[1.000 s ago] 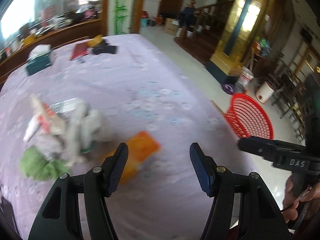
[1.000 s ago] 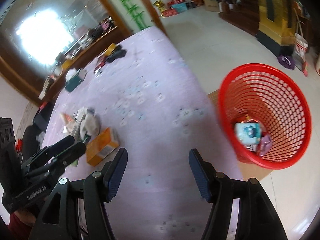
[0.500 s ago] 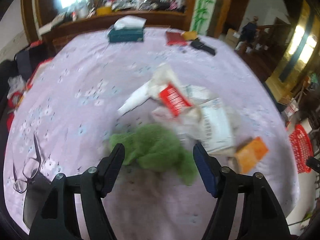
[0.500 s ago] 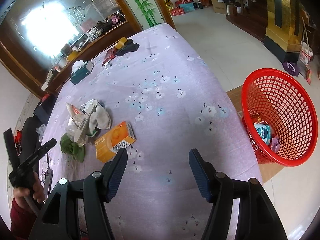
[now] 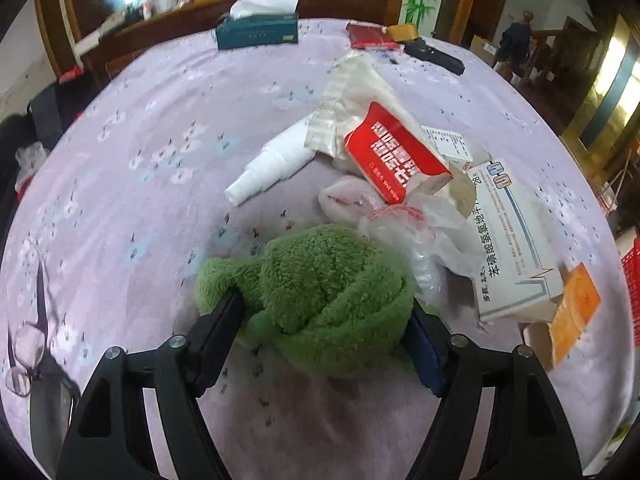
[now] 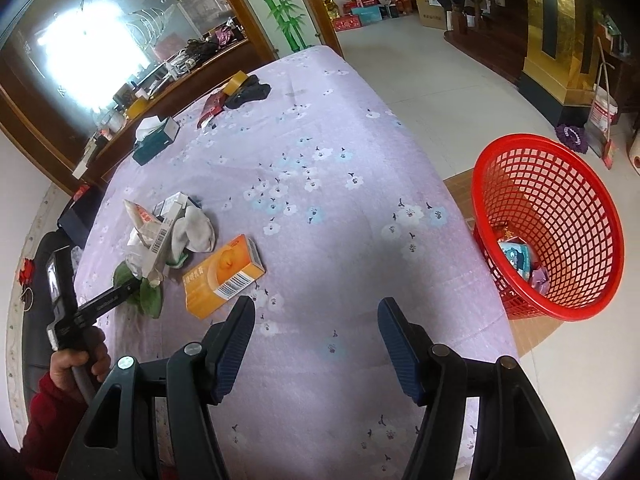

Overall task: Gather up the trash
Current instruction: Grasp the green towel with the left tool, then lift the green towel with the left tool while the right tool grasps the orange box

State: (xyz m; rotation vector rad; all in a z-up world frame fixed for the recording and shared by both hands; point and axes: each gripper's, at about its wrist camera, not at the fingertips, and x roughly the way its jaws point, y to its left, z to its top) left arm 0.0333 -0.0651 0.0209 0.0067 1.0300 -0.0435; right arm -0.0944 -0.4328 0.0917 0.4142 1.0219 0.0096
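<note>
A heap of trash lies on the purple flowered bedspread (image 5: 160, 128): a green fuzzy cloth (image 5: 320, 264), a crumpled plastic bag (image 5: 424, 232), a red wet-wipe packet (image 5: 396, 160), a white spray bottle (image 5: 272, 168), a white medicine box (image 5: 512, 256) and an orange box (image 6: 224, 276). My left gripper (image 5: 324, 304) is open and points down, and the green cloth sits between its fingers. My right gripper (image 6: 316, 306) is open over bare bedspread with nothing between its fingers. The red mesh basket (image 6: 560, 200) stands on the floor to the right, with some wrappers (image 6: 518, 258) in it.
A teal tissue box (image 5: 258, 30), a dark red packet (image 5: 370, 36) and a black item (image 5: 434, 56) lie at the far end of the bed. Spectacles (image 5: 24, 352) rest at the near left edge. The right edge of the bed drops to tiled floor beside the basket.
My left gripper swung left from the orange box to the trash heap and came down over the green cloth, which now sits between its fingers. The right gripper shifted only slightly.
</note>
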